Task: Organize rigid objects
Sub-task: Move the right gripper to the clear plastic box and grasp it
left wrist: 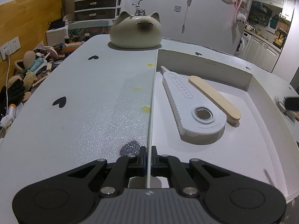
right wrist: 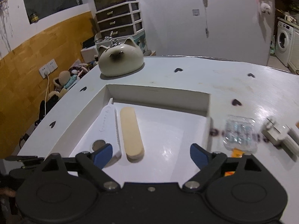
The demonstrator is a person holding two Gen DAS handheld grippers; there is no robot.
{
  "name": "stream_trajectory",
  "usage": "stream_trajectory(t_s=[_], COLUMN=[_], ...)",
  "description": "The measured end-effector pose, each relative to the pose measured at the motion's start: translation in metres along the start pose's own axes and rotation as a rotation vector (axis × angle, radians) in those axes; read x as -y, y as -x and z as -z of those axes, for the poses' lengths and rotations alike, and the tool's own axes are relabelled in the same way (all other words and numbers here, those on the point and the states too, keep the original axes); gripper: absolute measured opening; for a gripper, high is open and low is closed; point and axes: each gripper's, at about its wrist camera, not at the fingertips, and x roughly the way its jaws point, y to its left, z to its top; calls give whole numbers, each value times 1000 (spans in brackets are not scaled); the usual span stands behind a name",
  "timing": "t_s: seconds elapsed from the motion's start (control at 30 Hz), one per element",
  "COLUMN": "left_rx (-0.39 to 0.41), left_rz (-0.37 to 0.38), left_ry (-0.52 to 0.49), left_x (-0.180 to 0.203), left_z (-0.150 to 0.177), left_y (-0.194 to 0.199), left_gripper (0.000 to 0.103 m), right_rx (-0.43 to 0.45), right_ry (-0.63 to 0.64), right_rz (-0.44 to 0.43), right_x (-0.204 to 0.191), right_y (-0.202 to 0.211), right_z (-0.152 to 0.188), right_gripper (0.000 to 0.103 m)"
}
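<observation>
A: Why is the left tool (left wrist: 149, 160) clamped on that thin white edge?

B: It looks like it's pinching the side wall of the white box (left wrist: 153, 97), most likely to steady it while things go in. The pads are hard against the wall on both sides, so the tool is clenched on it

A: And the right tool (right wrist: 151, 154)?

B: Released, its blue pads spread wide with nothing between them. It hangs over the near part of the box floor

A: What's already inside?

B: A white plastic cutter (left wrist: 188, 104) with a toothed edge and a round metal disc near its wide end, lying flat. A wooden stick (left wrist: 214, 98) lies alongside it, just beside it or partly on it; I can't tell which. Both point the same way, which reads as deliberate tidying, and the right half of the box is bare

A: Anything still outside?

B: To the right of the box, on the counter (right wrist: 205, 71), there's a clear blister pack (right wrist: 240, 133) and further right a small white and metal piece (right wrist: 278, 134). Both are blurred, so I can't say more. My guess is one of them goes in next

A: And the counter itself?

B: Pale, glossy, dotted with small black hearts and a few yellow spots. A ceramic cat ornament (left wrist: 135, 30) sits at its far edge, well apart from the box

A: The room?

B: Dim. A drawer unit (right wrist: 119, 16) against a wood-panelled wall, soft toys heaped on the floor to the left, a washing machine (right wrist: 284, 39) off to the right
</observation>
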Motion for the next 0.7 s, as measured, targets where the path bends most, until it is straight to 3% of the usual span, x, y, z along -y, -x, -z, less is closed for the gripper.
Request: stream_trajectory(t_s=[0.4, 0.7], left_rx=[1, 0], left_rz=[0, 0], left_ry=[0, -2], left_x=[-1, -1], left_z=[0, 0], left_y=[0, 0], left_gripper=[3, 3], right_rx=[67, 116], right_ry=[-115, -167], right_rz=[96, 214], right_x=[50, 88], right_y=[55, 62], right_z=[50, 67], right_gripper=[102, 103])
